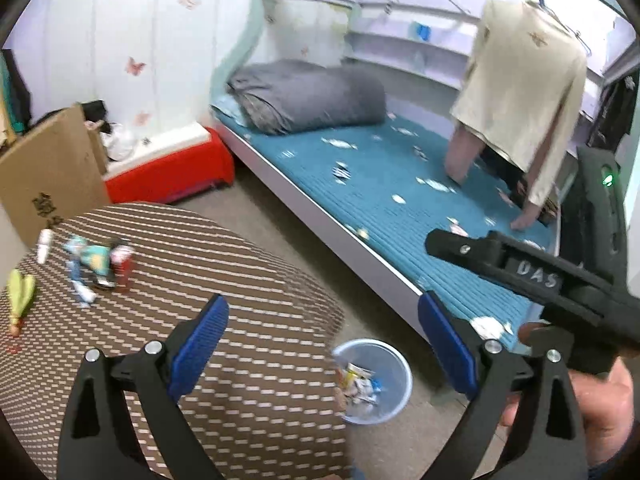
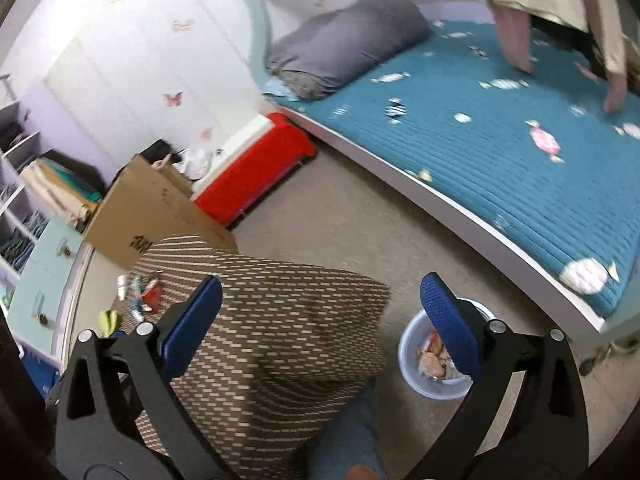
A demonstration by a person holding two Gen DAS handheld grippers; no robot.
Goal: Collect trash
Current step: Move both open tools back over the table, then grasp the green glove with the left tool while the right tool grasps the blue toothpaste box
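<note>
Left wrist view first: the clear plastic trash bin [image 1: 374, 382] sits on the beige carpet at about 6 o'clock, tucked between the table edge and the bed frame. It's already got stuff in it, crumpled wrappers and paper bits in white, yellow and a touch of blue, piled at the bottom. The left gripper [image 1: 322, 336] is spread wide with nothing between its blue pads, hanging above the table corner with the bin just past its right finger.

The rest of the trash [image 1: 98, 262] is over at 9 o'clock on the brown patterned tablecloth [image 1: 248, 264]: a loose cluster of teal and red wrappers, a small white bottle-ish thing, and a green-yellow wrapper [image 1: 20, 296] a bit apart toward the left edge. Too blurry to name them better.

At 3 o'clock you can see the other tool, black with "DAS" on it, gripped in the person's right hand [image 1: 600, 400], held just beside the left one.

Right wrist view: the right gripper [image 2: 320, 312] is also fully released, empty, angled down over the table's near corner. The same bin shows at 5 o'clock, partly behind its right finger, with orange-brown and white scraps inside. A cardboard box [image 2: 152, 208] stands at 10 o'clock, a red storage box [image 2: 256, 168] beside the teal bed [image 2: 500, 140].
</note>
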